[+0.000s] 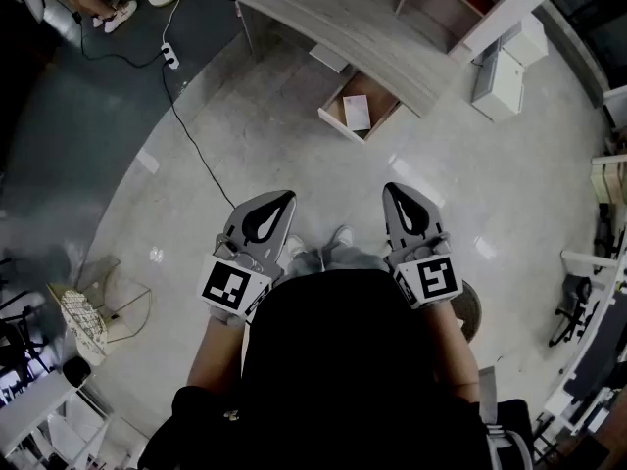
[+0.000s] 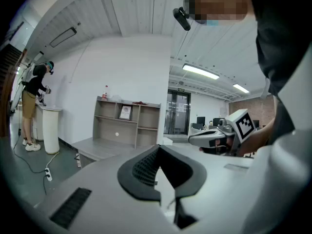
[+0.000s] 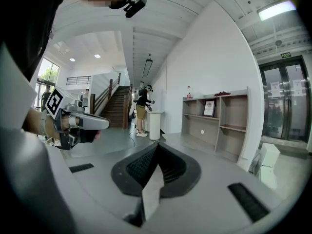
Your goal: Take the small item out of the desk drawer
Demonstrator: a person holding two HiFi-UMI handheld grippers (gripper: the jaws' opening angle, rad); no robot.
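Our left claw [image 1: 283, 202] and right claw [image 1: 393, 194] are closed, empty; the small flat item [image 1: 357, 112] in the open drawer [image 1: 339, 126] lies well ahead between them, nearer the right.

A pale glossy tiled floor [image 1: 294, 155] meets dark grey carpet [image 1: 69, 116] along a curve. A long pale wood-grain surface [image 1: 333, 18] stands by an open grey-brown wooden shelf unit [image 2: 127, 123] against a plain white wall [image 2: 122, 67]. Bright ceiling strip lights [image 2: 201, 72] glow above dark-framed glass doors [image 2: 178, 113].
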